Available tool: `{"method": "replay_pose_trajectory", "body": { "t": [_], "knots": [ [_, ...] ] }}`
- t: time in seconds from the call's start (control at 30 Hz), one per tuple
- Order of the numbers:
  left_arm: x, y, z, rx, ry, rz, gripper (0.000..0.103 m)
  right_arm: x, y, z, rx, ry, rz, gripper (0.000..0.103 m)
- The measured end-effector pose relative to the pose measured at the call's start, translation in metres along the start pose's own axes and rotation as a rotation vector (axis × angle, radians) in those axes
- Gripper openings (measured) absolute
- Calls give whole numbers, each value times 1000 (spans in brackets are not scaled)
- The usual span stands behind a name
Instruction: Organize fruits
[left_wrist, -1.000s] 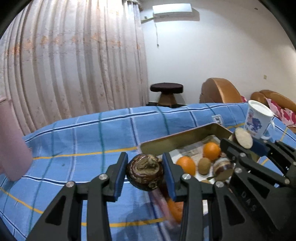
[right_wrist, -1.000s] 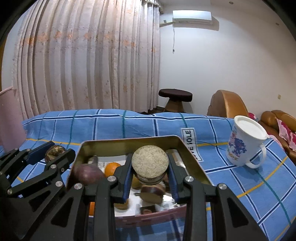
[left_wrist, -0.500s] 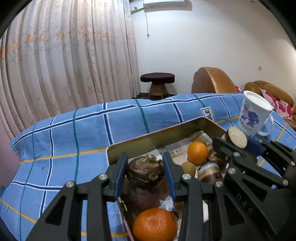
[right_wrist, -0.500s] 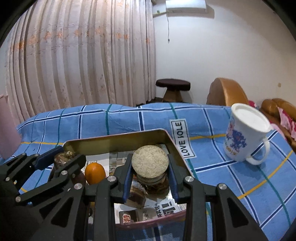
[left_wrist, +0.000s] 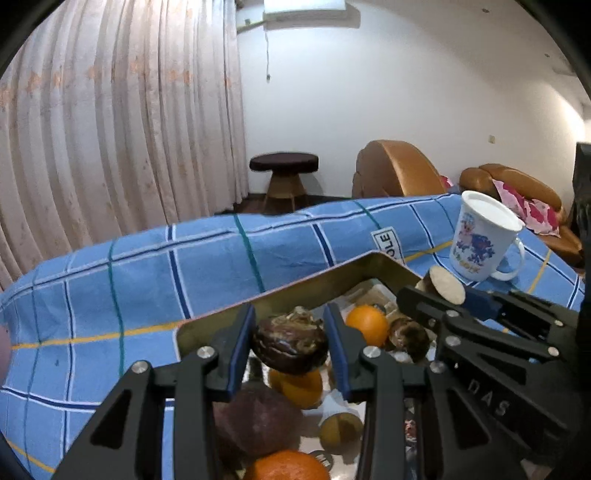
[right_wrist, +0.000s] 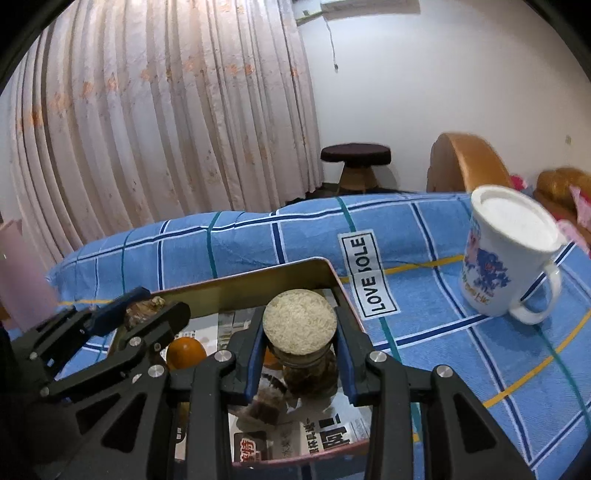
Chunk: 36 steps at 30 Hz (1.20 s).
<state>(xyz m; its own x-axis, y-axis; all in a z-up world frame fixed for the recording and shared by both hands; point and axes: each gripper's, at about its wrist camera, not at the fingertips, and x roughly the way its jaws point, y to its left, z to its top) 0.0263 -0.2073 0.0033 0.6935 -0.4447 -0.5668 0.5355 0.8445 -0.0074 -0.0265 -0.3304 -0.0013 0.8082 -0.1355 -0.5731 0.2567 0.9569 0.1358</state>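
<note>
My left gripper (left_wrist: 290, 345) is shut on a dark brown knobbly fruit (left_wrist: 290, 347) and holds it above the gold metal tray (left_wrist: 332, 278). My right gripper (right_wrist: 300, 338) is shut on a brown piece with a pale cut face (right_wrist: 299, 326), also above the tray (right_wrist: 258, 280). In the tray lie oranges (left_wrist: 366, 325), a purple-brown fruit (left_wrist: 255, 421), a kiwi (left_wrist: 340, 430) and other brown pieces on newspaper. The right gripper shows in the left wrist view (left_wrist: 448, 293); the left gripper shows in the right wrist view (right_wrist: 146, 306).
A white printed mug (right_wrist: 506, 258) stands on the blue checked cloth (right_wrist: 424, 295) right of the tray. A pink object (right_wrist: 18, 273) is at the far left. Curtains, a dark stool (left_wrist: 283, 173) and brown sofas stand behind the table.
Both grippers have moved right and forward over the tray with their pieces still held. The mug has drawn nearer in the right wrist view.
</note>
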Motion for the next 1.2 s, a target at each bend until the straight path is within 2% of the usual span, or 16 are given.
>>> {"method": "replay_pose_trajectory", "body": {
  "t": [0.07,0.17,0.23,0.47,0.7,0.77,0.8,0.83,0.87,0.97,1.0,1.03,1.1,1.2],
  "knots": [
    [3,0,0,-3,32,33,40,6,-3,-1,24,27,29,36],
    [10,-1,-5,23,95,120,40,13,3,-3,3,52,38,36],
    [12,-1,-8,17,116,133,40,15,8,-4,-18,58,30,36],
    [9,-9,-13,66,99,182,41,20,17,-3,-39,69,67,36],
    [7,-5,-12,34,100,186,46,25,21,-2,-37,84,146,37],
    [6,-4,-12,17,97,192,55,27,17,-1,-15,89,171,41],
    [4,-4,-12,6,92,188,61,28,15,-2,4,95,179,51],
    [1,-4,-12,-2,82,174,73,27,13,-3,17,91,187,58],
    [-1,-4,-12,-4,71,176,84,25,12,-3,27,78,198,59],
    [-9,-5,-13,-17,40,188,100,19,12,-2,31,61,197,60],
    [-10,-4,-13,-24,38,182,102,15,12,-2,32,49,194,62],
    [-11,-3,-13,-31,38,173,103,12,11,-2,36,35,194,70],
    [-11,-1,-14,-46,54,161,103,6,7,-2,54,1,200,78],
    [-11,1,-14,-58,66,161,103,3,1,-1,81,-14,199,78]
  ]
}}
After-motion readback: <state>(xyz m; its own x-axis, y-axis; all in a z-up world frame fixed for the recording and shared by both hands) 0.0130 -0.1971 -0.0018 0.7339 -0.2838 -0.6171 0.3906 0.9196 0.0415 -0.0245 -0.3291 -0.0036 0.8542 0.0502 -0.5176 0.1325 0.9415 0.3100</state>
